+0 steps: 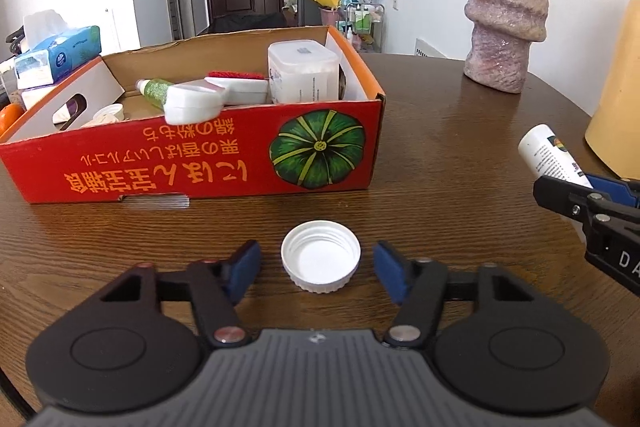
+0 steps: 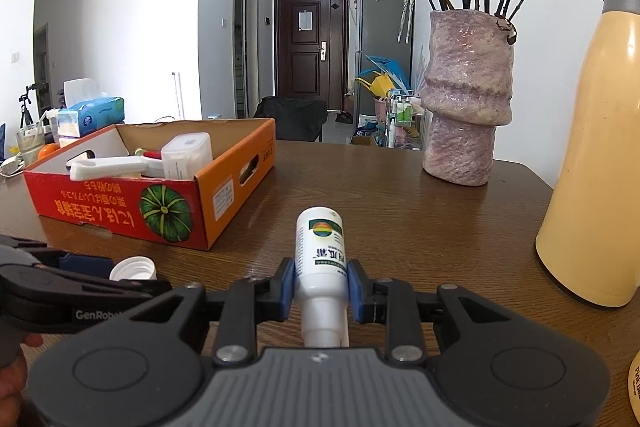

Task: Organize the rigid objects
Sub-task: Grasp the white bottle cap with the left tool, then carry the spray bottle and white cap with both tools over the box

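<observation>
On the brown wooden table [image 1: 440, 155], your left gripper [image 1: 318, 261] straddles the white ribbed plastic cap [image 1: 320, 257] without touching, while your right gripper [image 2: 320, 287] clamps the white labelled bottle [image 2: 320, 251].

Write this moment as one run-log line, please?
left claw: open around white cap on table | right claw: shut on white bottle | box: part-filled

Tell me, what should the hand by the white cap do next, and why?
Probably close the left gripper on the white cap. The cap lies open side up on the table, between the blue pads with a gap on each side. The right gripper already clamps the uncapped white bottle, so that hand is busy.
</observation>
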Demonstrator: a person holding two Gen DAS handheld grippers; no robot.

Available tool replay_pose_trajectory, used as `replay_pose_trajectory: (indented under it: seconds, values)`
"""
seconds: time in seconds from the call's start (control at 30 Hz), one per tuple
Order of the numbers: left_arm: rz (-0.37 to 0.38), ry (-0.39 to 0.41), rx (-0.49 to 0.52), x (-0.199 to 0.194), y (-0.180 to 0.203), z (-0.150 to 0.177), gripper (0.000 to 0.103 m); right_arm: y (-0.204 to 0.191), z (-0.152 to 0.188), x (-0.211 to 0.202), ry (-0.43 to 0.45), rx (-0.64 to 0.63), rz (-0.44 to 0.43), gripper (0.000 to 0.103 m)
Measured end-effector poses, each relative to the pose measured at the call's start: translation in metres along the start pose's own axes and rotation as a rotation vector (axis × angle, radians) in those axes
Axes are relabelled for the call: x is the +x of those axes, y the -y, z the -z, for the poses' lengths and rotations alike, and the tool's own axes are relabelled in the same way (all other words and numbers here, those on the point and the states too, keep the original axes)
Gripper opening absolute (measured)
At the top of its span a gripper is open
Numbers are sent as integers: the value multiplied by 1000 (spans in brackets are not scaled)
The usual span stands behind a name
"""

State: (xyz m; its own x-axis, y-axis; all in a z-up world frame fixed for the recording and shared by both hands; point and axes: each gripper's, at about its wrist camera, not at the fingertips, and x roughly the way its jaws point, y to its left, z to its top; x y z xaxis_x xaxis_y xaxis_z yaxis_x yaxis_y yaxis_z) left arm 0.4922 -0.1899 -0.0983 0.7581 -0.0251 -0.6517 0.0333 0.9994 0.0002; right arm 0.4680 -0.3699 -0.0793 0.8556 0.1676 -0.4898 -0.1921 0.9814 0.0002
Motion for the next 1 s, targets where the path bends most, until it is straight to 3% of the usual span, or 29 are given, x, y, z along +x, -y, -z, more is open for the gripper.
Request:
replay_pose_trajectory:
  seconds: [0.1, 0.67, 1.0]
  values:
    - [16, 7, 10, -2, 1, 0, 42, -1, 0, 0, 3, -3, 2, 27]
    - [25, 51, 3, -22, -11, 5, 42, -20, 6, -17, 38, -18, 43, 27]
    - [3, 95, -25, -54, -42, 18, 42, -58, 10, -41, 76, -16, 26, 27]
